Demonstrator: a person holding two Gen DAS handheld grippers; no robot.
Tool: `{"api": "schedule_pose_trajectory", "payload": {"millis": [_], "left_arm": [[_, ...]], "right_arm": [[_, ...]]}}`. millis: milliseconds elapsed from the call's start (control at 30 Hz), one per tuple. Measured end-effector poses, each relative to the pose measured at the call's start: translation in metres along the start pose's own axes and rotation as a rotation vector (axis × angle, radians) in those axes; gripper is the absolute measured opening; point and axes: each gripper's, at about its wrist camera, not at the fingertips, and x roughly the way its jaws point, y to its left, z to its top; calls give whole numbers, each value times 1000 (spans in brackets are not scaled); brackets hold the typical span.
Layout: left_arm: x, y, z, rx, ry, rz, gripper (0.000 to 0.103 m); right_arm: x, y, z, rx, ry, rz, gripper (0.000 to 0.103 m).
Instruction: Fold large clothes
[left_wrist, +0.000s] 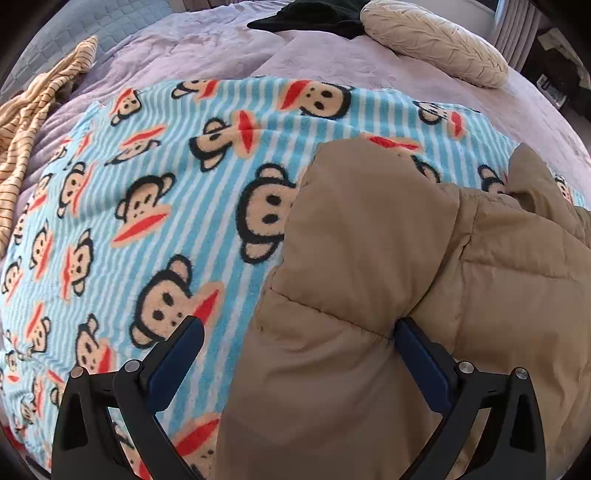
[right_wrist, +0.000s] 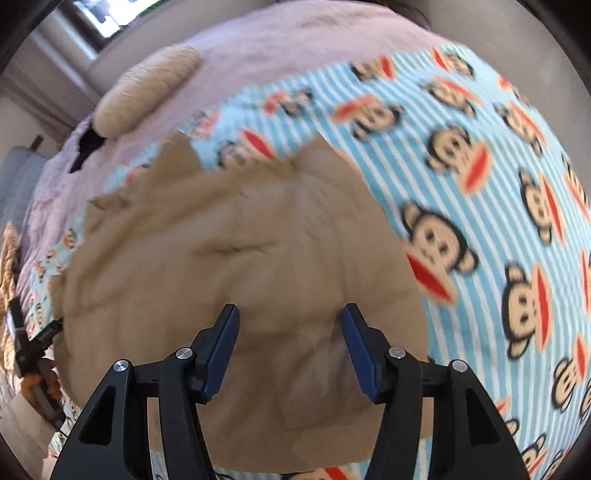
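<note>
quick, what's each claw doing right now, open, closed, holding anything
Left claw: wide open over the tan puffer jacket, gripping nothing.
Right claw: open above the jacket, gripping nothing.

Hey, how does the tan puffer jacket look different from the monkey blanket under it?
The tan puffer jacket is one plain colour; the monkey blanket has blue and white stripes with monkey faces. The jacket is puffy, quilted and bunched in folds; the blanket is fuzzy fleece spread fairly flat. The jacket covers only part of the blanket, which reaches well past it. Both lie on the lilac bed cover.
</note>
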Motion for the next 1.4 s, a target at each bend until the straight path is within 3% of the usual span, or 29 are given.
{"api": "schedule_pose_trajectory", "payload": {"millis": [100, 233, 633, 733, 967, 1267, 1367, 1400], "left_arm": [[-18, 0, -2, 12, -10, 13, 103], [-54, -3, -18, 51, -2, -23, 103], [-125, -40, -99, 86, 45, -101, 103], [-132, -46, -113, 94, 53, -108, 103], [-141, -43, -132, 89, 70, -111, 103], [-134, -38, -143, 97, 91, -111, 103], [-130, -37, -146, 101, 103, -122, 103], [-129, -36, -148, 103, 106, -123, 103]], "right_arm": [[-7, -10, -4, 35, -5, -4, 61], [-26, -16, -9, 65, -23, 17, 62], [-53, -15, -71, 139, 64, 119, 65], [-53, -15, -85, 157, 90, 137, 66], [-52, -14, -108, 185, 132, 168, 82], [-43, -6, -125, 220, 162, 240, 90], [-39, -3, -130, 234, 156, 276, 103], [-38, -3, -132, 240, 150, 286, 103]]}}
